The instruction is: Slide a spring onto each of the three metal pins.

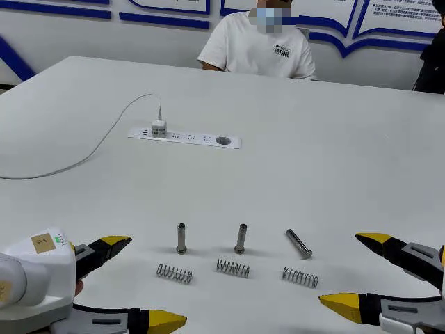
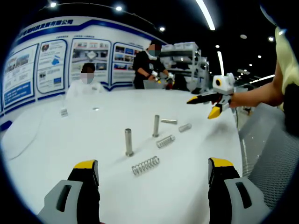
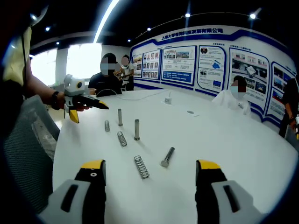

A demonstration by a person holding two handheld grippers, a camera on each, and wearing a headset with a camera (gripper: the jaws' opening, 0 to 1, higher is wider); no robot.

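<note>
Three metal pins are on the white table [image 1: 334, 160]: the left pin [image 1: 181, 239] and middle pin [image 1: 240, 239] stand upright, the right pin [image 1: 299, 243] lies on its side. In front of each lies a loose spring: left spring [image 1: 174, 273], middle spring [image 1: 233, 268], right spring [image 1: 300, 277]. My left gripper [image 1: 158, 280] is open at the near left, holding nothing, facing the left spring [image 2: 145, 164] and left pin [image 2: 128, 142]. My right gripper [image 1: 338, 268] is open at the near right, also holding nothing; ahead of it are the right spring [image 3: 141, 166] and the lying pin [image 3: 167, 157].
A white power strip [image 1: 184, 137] with a plugged-in charger [image 1: 159, 128] and a cable [image 1: 83, 158] running left lies mid-table. A person in a white shirt [image 1: 257, 45] sits at the far side. The table's near edge is just below the grippers.
</note>
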